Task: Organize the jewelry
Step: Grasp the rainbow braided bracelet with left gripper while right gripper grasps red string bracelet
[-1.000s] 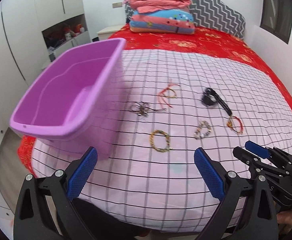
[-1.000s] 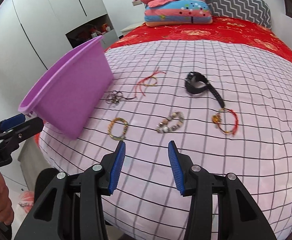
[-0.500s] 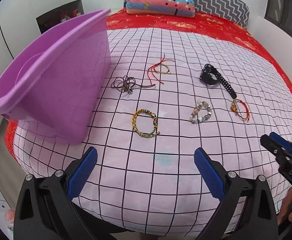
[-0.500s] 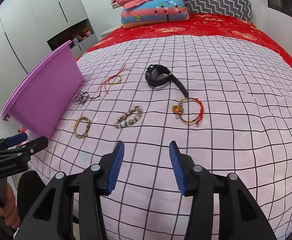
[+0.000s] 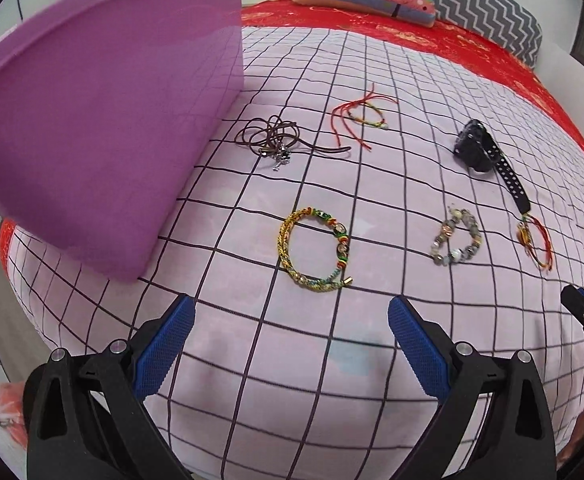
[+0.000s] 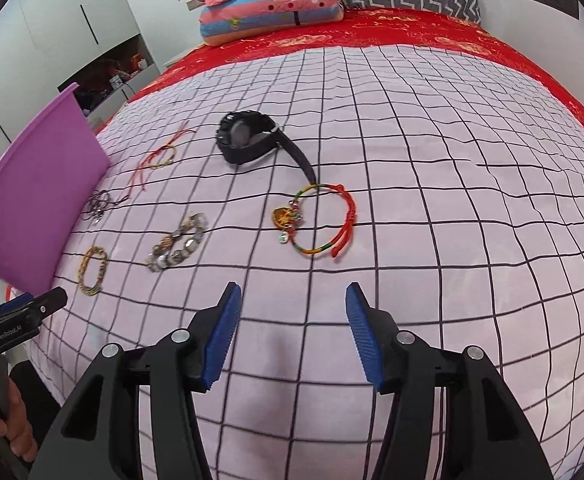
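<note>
Where the checked pink sheet [image 6: 431, 208] curves toward its near edge, bare fabric lies before both grippers. Left gripper [image 5: 290, 338]: jaws spread wide, nothing between them, just short of the braided yellow-green bracelet [image 5: 315, 249]. Right gripper [image 6: 292, 328]: jaws opening, empty, just short of the red cord bracelet [image 6: 323, 220] with its gold charm. Smooth purple plastic bin [image 5: 104, 120] bounds the left side. Beaded bracelet [image 6: 178, 247] and black watch [image 6: 248, 138] lie apart. Lettering on the left gripper's body begins "GenRobot".
</note>
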`<state>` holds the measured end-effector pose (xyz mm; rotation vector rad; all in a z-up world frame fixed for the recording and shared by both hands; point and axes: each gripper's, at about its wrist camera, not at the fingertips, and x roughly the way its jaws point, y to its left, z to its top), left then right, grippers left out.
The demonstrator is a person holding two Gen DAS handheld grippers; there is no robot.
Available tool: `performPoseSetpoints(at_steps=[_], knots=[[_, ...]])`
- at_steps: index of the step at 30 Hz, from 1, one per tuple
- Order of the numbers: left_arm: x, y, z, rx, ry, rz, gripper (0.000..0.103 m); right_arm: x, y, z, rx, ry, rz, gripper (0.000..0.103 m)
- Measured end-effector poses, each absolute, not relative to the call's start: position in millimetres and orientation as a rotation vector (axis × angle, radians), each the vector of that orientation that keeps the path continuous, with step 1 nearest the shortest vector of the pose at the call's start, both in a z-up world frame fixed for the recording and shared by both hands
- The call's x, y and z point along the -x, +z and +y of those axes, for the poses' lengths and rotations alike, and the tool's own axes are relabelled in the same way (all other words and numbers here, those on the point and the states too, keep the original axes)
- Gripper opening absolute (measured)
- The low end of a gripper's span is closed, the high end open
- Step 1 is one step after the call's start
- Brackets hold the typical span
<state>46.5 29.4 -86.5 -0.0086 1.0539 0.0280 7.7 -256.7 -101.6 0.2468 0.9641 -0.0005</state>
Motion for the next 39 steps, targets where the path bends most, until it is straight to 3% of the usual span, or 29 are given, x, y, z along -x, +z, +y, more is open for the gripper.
performPoseSetpoints(at_steps=[18,39], knots=[[-84.2,-117.6,23.5,0.042,0.065,1.050,0.095,-75.1,-130.2,-261.7,-0.193,-0.028,0.996,0.058],[-99.2,-134.6,10.6,-0.028,0.059,1.043,0.095,-93.4,-145.9,-245.5,-0.053,-0.055,0.992,0.060]])
